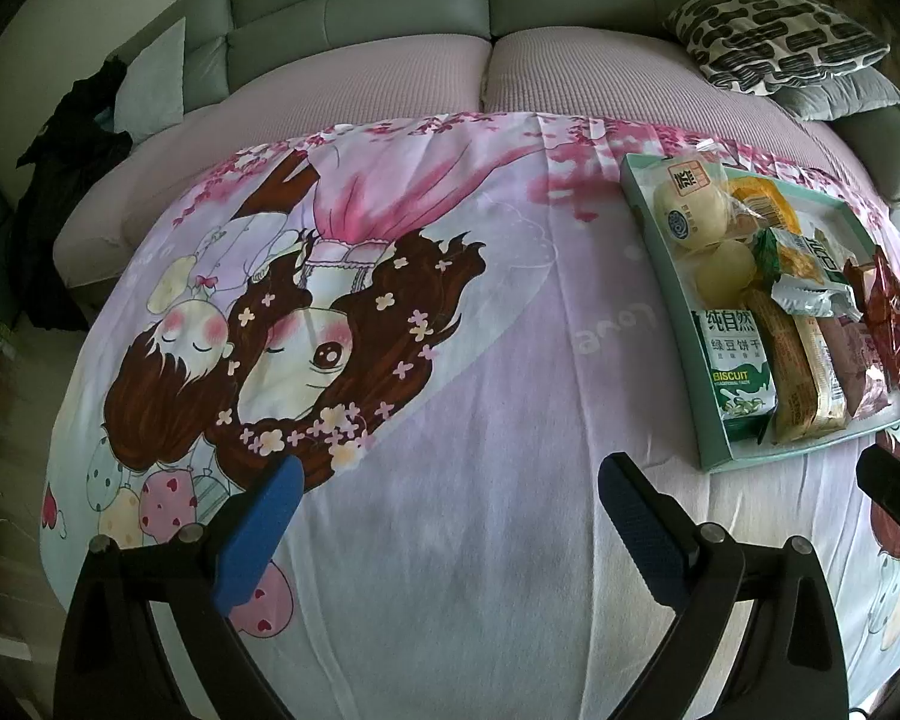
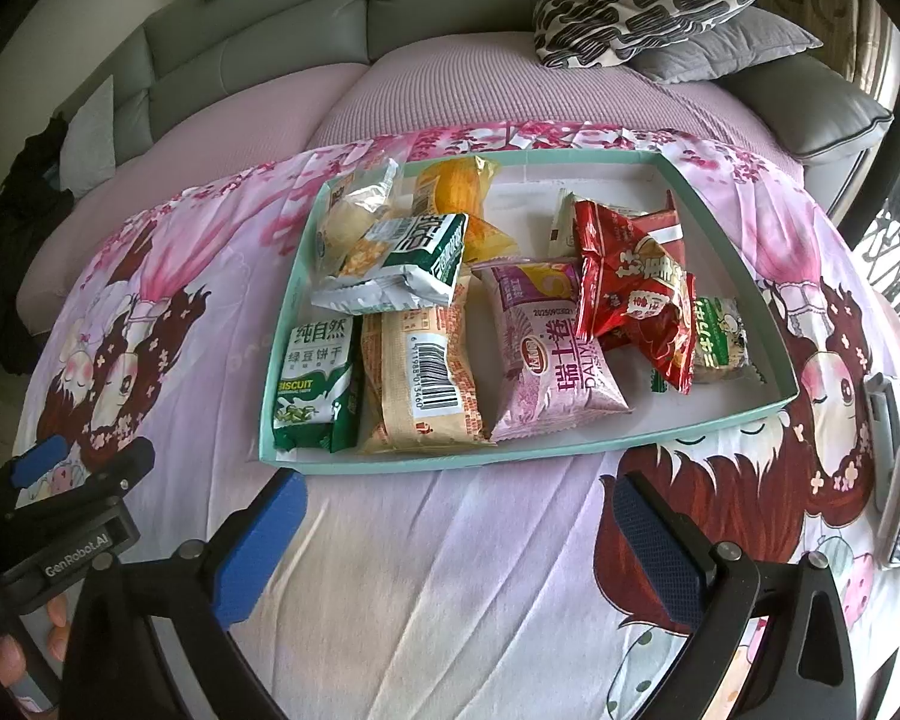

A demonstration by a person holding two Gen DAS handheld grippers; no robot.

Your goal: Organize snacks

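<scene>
Sitting in a green tray (image 2: 744, 276) on the cartoon blanket (image 2: 450, 570), the snacks are piling up on its left side, leaving room on the right. Maybe that bare part is being kept for sorting. Both grippers are hovering low over the blanket, jaws wide apart, holding nothing. The right gripper (image 2: 459, 534) is facing the tray, showing the red packet (image 2: 630, 294) and purple roll pack (image 2: 552, 354) clearly. The left gripper (image 1: 450, 516) is looking at bare blanket, catching the tray (image 1: 714, 438) sideways, with round buns (image 1: 693, 213) showing best there.
</scene>
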